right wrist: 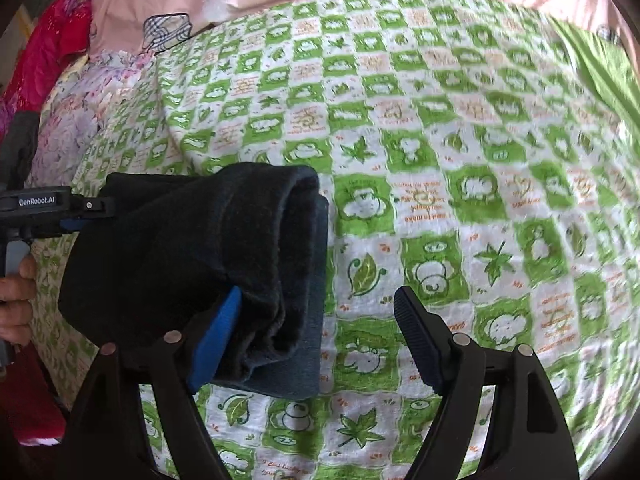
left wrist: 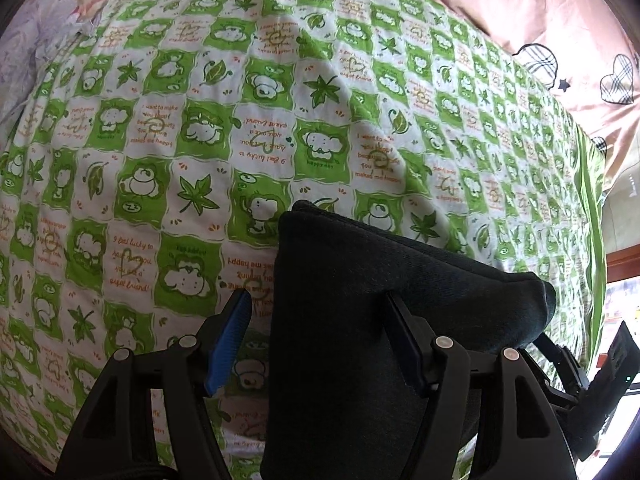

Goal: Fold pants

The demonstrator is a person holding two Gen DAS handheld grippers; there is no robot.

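The dark folded pants point(left wrist: 360, 320) form a thick bundle held above the green-and-white patterned bedsheet point(left wrist: 200, 120). In the left wrist view my left gripper point(left wrist: 320, 308) is open, its fingers wide apart; the bundle sits between them and drapes over the right finger point(left wrist: 404, 344). In the right wrist view the pants point(right wrist: 192, 264) show their layered folded end at lower left. My right gripper point(right wrist: 320, 312) is open; its blue left pad point(right wrist: 216, 340) touches the bundle and the right finger stands free over the sheet. The left gripper's body point(right wrist: 40, 208) shows behind the pants.
A pink quilt with heart prints point(left wrist: 560, 20) lies along the far side of the bed. A floral cover point(right wrist: 72, 128) and red cloth point(right wrist: 52, 48) lie at the left. The bed's edge and a wooden frame point(left wrist: 624, 264) show at the right.
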